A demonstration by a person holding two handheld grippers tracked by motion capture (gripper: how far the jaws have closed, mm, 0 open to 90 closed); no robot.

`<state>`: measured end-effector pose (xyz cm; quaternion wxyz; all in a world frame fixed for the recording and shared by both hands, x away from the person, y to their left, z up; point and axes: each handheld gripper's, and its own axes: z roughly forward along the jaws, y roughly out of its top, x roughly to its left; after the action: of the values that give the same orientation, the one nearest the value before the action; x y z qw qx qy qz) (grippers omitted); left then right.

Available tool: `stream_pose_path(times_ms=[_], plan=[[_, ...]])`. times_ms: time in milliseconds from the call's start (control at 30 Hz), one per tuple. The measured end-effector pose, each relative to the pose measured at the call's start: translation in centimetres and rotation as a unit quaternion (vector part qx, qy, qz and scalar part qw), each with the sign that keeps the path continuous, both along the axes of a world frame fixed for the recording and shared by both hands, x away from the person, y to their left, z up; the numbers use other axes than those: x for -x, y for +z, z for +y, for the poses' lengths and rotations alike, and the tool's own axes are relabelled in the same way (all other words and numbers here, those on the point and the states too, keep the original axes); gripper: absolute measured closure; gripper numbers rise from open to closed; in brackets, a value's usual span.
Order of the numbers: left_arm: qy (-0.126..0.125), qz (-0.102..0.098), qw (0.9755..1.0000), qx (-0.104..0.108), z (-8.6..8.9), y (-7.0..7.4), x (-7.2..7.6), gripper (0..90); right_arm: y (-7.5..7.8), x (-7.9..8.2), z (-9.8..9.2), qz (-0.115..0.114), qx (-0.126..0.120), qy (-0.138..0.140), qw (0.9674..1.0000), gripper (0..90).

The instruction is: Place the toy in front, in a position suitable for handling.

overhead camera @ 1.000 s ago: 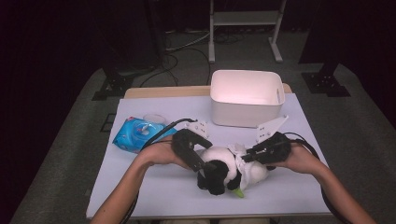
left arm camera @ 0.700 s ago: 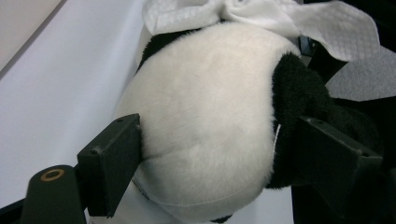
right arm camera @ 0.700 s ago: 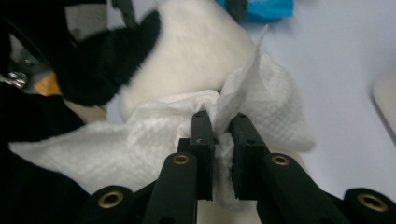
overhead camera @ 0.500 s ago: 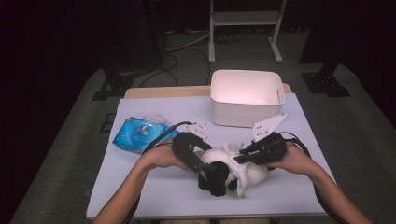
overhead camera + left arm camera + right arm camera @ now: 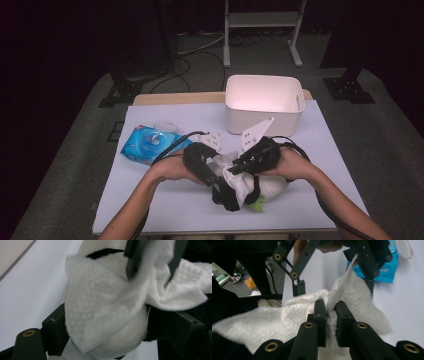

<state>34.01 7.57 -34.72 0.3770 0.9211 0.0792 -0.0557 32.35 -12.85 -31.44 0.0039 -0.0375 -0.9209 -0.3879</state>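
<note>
Wipe, white and quilted, is pinched in the right tongs and draped over a black-and-white plush toy, which the wide-set left tongs clamp mid-tabletop; blue wipes pack left, white bin behind.

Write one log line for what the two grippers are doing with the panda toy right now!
left gripper: clamped around plush panda | right gripper: shut on white wipe, wipe draped on panda | wipes pack: left on table | white bin: behind

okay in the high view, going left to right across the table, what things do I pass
Blue wipes pack → left tongs gripping the plush toy → right tongs pinching the white wipe. The white bin stands farther back.
</note>
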Motion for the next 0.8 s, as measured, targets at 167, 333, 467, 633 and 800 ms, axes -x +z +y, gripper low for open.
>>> stream_pose_path(times_ms=[167, 333, 467, 633, 800], plan=[[-0.007, -0.005, 0.9999, -0.009, -0.2, 0.2, 0.1, 17.4, 0.0, 0.0, -2.0, -0.002, 0.004, -0.021, 0.9998, 80.4], [-0.007, -0.004, 0.9999, -0.011, -0.2, 0.2, 0.1, 17.3, -0.3, 0.1, -4.4, -0.005, 0.009, -0.047, 0.9988, 80.3], [-0.005, 0.003, 0.9999, -0.010, -0.2, 0.2, -0.2, 17.4, -0.3, 0.4, -6.3, -0.011, 0.029, -0.068, 0.9972, 80.3], [-0.008, 0.001, 0.9999, -0.015, -0.2, 0.4, -0.3, 17.2, -0.1, 0.7, -9.1, -0.018, 0.044, -0.093, 0.9945, 80.3], [-0.022, -0.005, 0.9996, -0.020, -1.3, 1.4, 0.4, 17.1, -1.4, 1.2, -9.7, 0.000, 0.054, -0.093, 0.9942, 80.4]])
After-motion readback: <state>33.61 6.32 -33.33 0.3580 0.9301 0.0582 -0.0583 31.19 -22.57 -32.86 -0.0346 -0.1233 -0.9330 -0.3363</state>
